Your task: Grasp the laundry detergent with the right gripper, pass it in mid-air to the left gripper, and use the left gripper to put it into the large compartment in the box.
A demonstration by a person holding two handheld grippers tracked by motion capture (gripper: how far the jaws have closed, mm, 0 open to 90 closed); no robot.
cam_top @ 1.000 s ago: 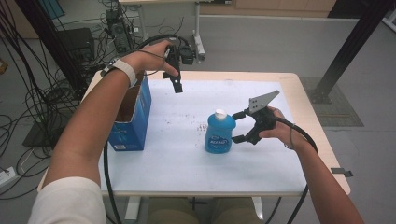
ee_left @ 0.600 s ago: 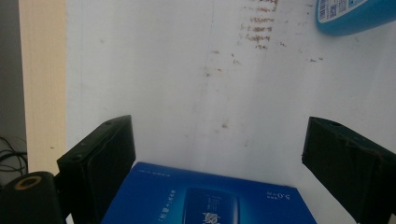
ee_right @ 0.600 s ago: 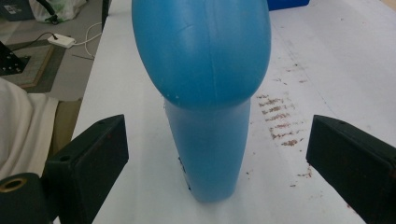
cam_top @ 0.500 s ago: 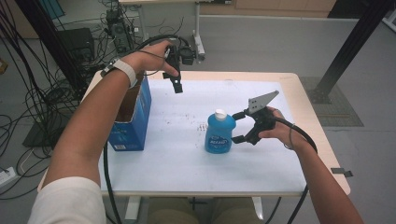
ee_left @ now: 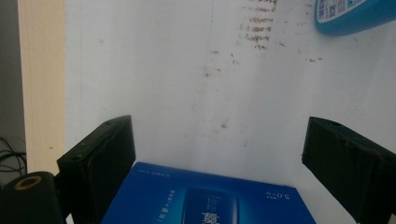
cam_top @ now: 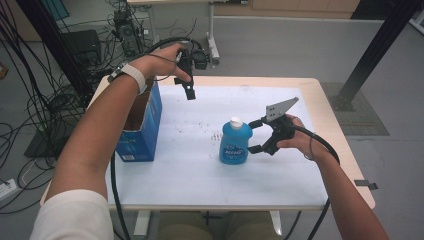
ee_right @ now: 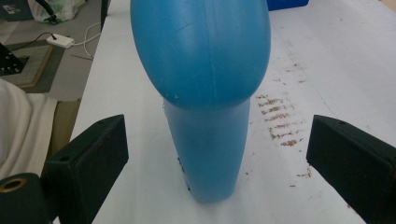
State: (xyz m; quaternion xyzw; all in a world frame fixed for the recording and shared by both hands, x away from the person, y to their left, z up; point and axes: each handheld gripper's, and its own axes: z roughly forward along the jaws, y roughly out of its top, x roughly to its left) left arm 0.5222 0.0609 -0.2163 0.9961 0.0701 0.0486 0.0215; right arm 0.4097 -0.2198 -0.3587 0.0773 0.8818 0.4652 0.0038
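Here the right gripper (cam_top: 256,136) sits wide open around the upright bottle (cam_top: 234,141), pads clear; left gripper (cam_top: 189,91) hovers open, empty, above the box (cam_top: 142,127).

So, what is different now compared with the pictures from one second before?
Nothing has visibly changed. The left gripper still hovers open above the blue box, and the right gripper stays open with its jaws on both sides of the blue bottle, not pressing it. The bottle stands upright on the same spot of the table.
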